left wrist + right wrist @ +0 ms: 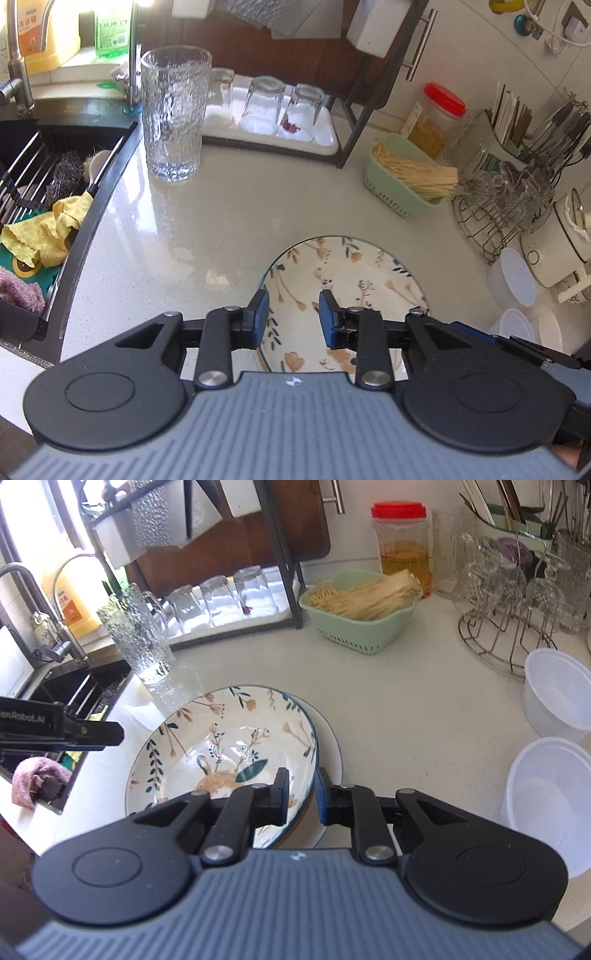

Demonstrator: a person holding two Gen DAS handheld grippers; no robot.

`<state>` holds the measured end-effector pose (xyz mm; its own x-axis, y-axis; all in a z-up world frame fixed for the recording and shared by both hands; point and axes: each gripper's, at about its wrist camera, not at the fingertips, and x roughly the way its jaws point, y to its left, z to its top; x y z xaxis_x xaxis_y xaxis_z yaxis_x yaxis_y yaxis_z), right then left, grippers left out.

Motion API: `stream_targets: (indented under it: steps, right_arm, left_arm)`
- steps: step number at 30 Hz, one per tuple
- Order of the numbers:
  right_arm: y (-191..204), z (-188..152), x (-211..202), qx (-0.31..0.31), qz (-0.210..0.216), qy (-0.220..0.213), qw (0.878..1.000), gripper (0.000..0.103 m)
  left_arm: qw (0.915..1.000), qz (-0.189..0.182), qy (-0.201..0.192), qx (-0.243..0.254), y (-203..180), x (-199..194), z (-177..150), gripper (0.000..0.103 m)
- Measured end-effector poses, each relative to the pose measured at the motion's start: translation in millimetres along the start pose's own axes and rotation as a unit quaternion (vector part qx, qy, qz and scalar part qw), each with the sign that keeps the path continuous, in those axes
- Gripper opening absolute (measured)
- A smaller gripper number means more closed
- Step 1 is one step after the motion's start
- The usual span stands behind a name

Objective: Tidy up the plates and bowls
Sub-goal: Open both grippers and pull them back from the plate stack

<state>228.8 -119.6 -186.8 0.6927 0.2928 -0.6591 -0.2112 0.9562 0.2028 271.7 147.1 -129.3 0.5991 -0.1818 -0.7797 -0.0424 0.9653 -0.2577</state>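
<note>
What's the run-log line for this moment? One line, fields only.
right gripper: shut on floral plate rim | floral plate: atop lower plate | left gripper: open, empty, over floral plate

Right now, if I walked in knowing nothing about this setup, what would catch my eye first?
Most likely the floral bowl, sitting on a plate at the middle of the pale counter, with the right tool clamped on its near rim. Next, the tall textured glass standing upright by the sink's edge. Then the green basket of dry noodles at the back, beside a red-lidded jar.
</note>
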Motion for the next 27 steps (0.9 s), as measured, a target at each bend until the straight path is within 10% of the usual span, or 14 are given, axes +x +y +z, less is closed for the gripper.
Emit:
stream_targets:
  steps: [27]
  right_arm:
    - [0.0, 19.1, -95.3, 0.014, 0.023, -0.069, 0.997, 0.018]
  left_arm:
    - [0.9988, -0.024, -0.029, 0.031, -52.9, -61.1, -24.3, 0.036]
